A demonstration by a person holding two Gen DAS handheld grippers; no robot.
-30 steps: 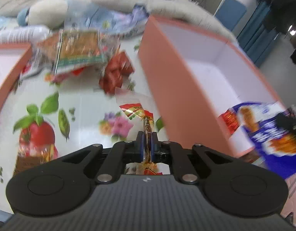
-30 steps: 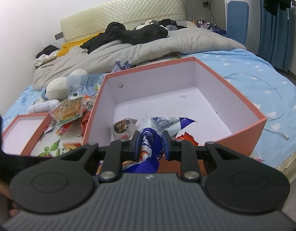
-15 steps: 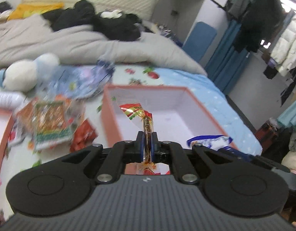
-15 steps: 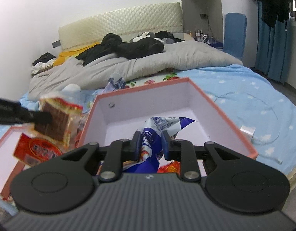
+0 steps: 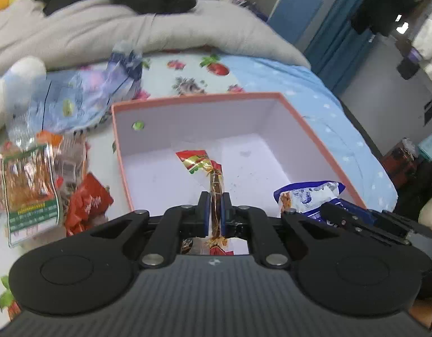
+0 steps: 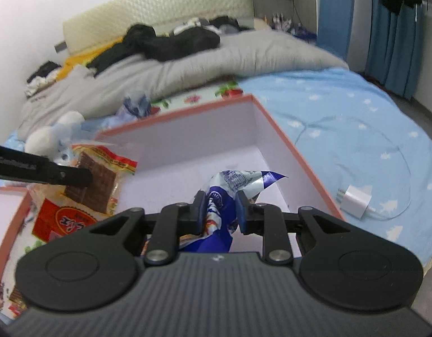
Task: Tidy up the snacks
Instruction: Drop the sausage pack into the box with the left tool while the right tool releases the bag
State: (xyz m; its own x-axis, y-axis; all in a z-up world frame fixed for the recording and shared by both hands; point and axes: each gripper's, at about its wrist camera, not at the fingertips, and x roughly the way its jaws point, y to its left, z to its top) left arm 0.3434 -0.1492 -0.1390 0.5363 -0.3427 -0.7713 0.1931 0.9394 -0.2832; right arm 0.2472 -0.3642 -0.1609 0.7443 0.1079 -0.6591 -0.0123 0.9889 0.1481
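Observation:
My left gripper (image 5: 215,196) is shut on a clear red-and-gold snack packet (image 5: 200,163) and holds it over the orange box (image 5: 193,102) with a white inside. The packet also shows in the right wrist view (image 6: 100,174), held by the left gripper's fingers (image 6: 75,177). My right gripper (image 6: 219,196) is shut on a blue-and-white snack bag (image 6: 238,179) over the same box (image 6: 286,151); the bag shows at the box's near right corner in the left wrist view (image 5: 305,196).
Loose snack packets (image 5: 30,188) and a red packet (image 5: 86,199) lie left of the box on the flowered sheet. An orange lid (image 6: 8,224) lies at far left. A white charger (image 6: 356,199) with its cable lies right of the box. A grey duvet (image 5: 131,28) lies behind.
My left gripper lifted the red-and-gold packet from the sheet beside the box and brought it over the box. My right gripper keeps the blue bag over the box.

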